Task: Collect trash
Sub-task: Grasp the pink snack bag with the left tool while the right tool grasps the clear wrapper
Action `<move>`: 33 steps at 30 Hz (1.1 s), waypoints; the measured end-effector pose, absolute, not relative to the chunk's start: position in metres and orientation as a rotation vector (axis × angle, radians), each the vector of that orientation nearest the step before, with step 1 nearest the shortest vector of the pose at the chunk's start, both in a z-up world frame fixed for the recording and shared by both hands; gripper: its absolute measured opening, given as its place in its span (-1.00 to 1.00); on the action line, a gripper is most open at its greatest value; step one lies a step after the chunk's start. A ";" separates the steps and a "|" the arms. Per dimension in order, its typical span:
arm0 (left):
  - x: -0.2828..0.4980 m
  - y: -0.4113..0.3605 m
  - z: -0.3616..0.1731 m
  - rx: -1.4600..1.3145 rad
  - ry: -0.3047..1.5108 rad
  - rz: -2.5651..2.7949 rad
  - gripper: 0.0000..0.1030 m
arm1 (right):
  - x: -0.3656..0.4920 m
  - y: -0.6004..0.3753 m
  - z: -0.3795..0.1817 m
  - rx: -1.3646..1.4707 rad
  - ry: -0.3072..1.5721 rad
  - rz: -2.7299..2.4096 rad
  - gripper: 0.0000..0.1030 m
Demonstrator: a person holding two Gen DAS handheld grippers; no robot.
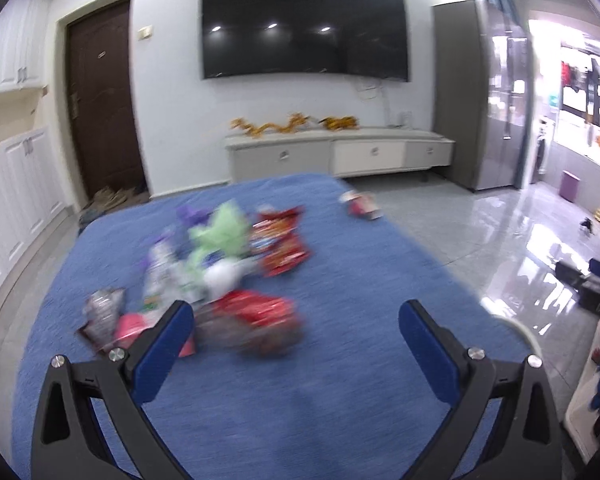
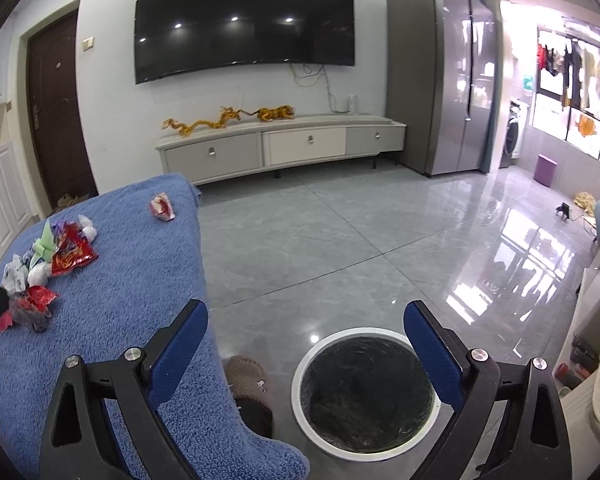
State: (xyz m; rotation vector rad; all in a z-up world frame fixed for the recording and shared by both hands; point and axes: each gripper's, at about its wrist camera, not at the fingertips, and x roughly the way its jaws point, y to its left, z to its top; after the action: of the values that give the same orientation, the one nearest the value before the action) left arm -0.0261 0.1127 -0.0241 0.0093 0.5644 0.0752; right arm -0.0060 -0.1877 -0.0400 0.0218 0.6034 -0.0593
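A heap of crumpled wrappers (image 1: 228, 264), red, green, purple and silver, lies on a blue blanket (image 1: 340, 360). My left gripper (image 1: 296, 320) hangs open over the blanket, its left finger just in front of a red wrapper (image 1: 256, 312); nothing sits between the pads. A lone red and white wrapper (image 1: 362, 205) lies near the far right corner. In the right wrist view the same heap (image 2: 48, 264) is at the left, and my right gripper (image 2: 306, 320) stands open and empty above a round white bin with a black liner (image 2: 364, 392) on the floor.
A brown slipper (image 2: 248, 380) lies between the blanket's edge (image 2: 204, 280) and the bin. A low TV cabinet (image 2: 280, 148), a wall television and a grey fridge (image 2: 440, 92) stand beyond glossy tiled floor. A white rim (image 1: 520, 328) shows past the blanket's right edge.
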 end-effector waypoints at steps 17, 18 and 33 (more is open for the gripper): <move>0.016 0.251 -0.046 0.165 0.785 -0.147 1.00 | 0.035 -0.005 -0.045 -0.109 0.774 0.671 0.58; 0.020 0.251 -0.050 0.188 0.797 -0.165 1.00 | 0.038 0.010 -0.048 -0.103 0.794 0.721 0.53; 0.048 0.262 -0.073 0.181 0.929 -0.321 0.81 | 0.046 0.079 -0.076 -0.136 0.903 0.839 -0.70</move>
State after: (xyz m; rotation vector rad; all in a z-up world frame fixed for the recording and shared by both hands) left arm 0.0484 0.2617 -0.0732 0.1814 0.9290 -0.3214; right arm 0.0463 0.0788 -0.0759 -0.1365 0.9030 0.8392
